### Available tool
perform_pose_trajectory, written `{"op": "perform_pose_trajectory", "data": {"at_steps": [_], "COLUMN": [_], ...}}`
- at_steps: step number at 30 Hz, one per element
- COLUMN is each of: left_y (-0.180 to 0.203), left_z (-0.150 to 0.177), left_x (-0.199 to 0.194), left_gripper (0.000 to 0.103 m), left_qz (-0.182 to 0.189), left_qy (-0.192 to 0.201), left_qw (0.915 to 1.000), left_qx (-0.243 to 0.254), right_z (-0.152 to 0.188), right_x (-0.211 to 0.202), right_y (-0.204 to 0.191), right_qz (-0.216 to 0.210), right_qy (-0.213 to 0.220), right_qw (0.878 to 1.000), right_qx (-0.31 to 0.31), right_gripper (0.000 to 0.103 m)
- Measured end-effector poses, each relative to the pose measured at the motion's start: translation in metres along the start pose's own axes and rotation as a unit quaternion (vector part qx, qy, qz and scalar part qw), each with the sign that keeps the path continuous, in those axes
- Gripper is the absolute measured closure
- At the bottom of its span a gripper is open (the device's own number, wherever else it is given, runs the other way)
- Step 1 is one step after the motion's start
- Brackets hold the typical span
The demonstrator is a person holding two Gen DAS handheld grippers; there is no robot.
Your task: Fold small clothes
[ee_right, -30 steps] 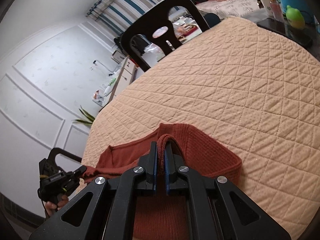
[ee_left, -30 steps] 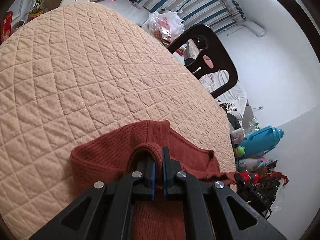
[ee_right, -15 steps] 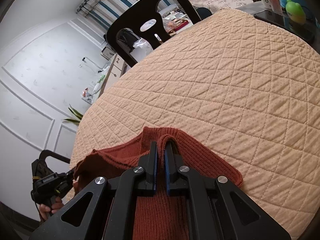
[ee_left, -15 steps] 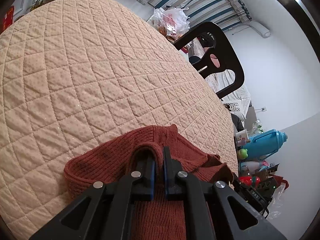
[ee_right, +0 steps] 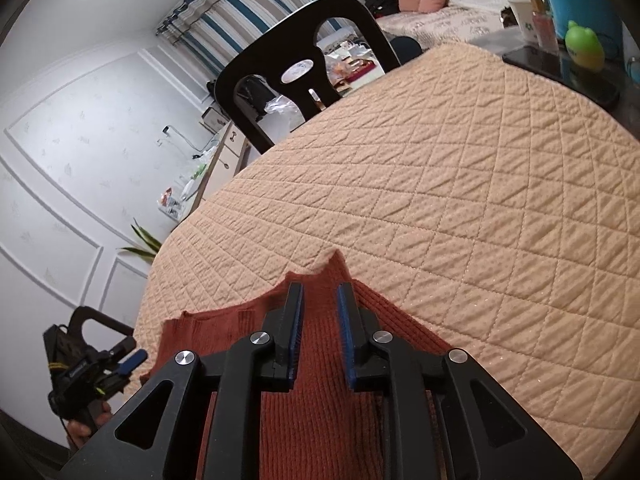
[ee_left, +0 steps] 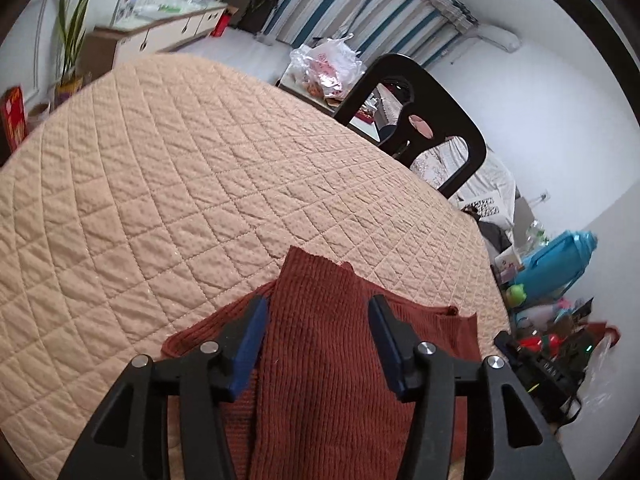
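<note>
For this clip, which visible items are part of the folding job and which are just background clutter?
Part of the job:
rust-red knit garment
left hand-held gripper, jaws just opened, off the cloth
right hand-held gripper, jaws just opened
quilted peach cover it lies on

Lying about:
black chair
plastic bag
blue jug
potted plant
green toy

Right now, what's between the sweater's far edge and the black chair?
Only bare quilt: nothing lies on it between the sweater and the chair. Both wrist views show it.
</note>
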State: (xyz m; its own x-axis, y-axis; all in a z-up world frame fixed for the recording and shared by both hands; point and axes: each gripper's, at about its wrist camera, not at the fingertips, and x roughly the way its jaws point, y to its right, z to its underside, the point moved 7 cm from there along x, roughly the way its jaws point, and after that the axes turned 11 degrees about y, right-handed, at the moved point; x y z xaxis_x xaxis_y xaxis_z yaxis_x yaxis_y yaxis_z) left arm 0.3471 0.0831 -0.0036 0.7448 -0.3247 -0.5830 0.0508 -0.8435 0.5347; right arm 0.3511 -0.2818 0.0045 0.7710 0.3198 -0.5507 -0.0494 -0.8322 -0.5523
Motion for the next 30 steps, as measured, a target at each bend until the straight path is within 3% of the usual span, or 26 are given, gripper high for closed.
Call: {"op": "perform_pose_trajectory", "data": {"at_steps": [6, 12, 16, 20, 24, 30], "left_y": [0.010, 0.018, 0.024, 0.030, 0.032, 0.030], "left_z": [0.012, 0.031, 0.047, 0.065, 0.077, 0.087], "left_x": [-0.008, -0.013, -0.024, -0.035, -0.044, -0.047], "left_gripper": [0.043, 0.043, 0.043, 0.043, 0.042, 0.042], "left_qz": [0.000, 0.000, -0.012, -0.022, -0.028, -0.040], "left_qy": [-0.002, -0.011, -0.012, -0.016, -0.010, -0.010], "left_qw": [0.9992, 0.9975, 0.9935, 0.9864, 0.9831, 0.9787], "left_qx": [0.041, 0.070, 0.112, 0.162, 0.181, 0.201], "right_z": [0.008, 0.030, 0.052, 0.071, 0.092, 0.111], "right_x": [-0.009, -0.012, -0.016, -0.022, -0.025, -0.022], "right_y": [-0.027, -0.045, -0.057, -0.064, -0.066, -0.064], "right_qz": [0.000, -0.009, -0.002, 0.007, 0.024, 0.037], "right_qy": [0.016, -0.002, -0.014, -0.021, -0.028, -0.048], "right_qw": [0.997, 0.992, 0.983, 0.972, 0.960, 0.951], "right_qx": [-0.081, -0.129, -0.185, -0.232, -0.278, -0.302], "right_gripper": [0.084, 0.078, 0.068, 0.068, 0.068, 0.067]}}
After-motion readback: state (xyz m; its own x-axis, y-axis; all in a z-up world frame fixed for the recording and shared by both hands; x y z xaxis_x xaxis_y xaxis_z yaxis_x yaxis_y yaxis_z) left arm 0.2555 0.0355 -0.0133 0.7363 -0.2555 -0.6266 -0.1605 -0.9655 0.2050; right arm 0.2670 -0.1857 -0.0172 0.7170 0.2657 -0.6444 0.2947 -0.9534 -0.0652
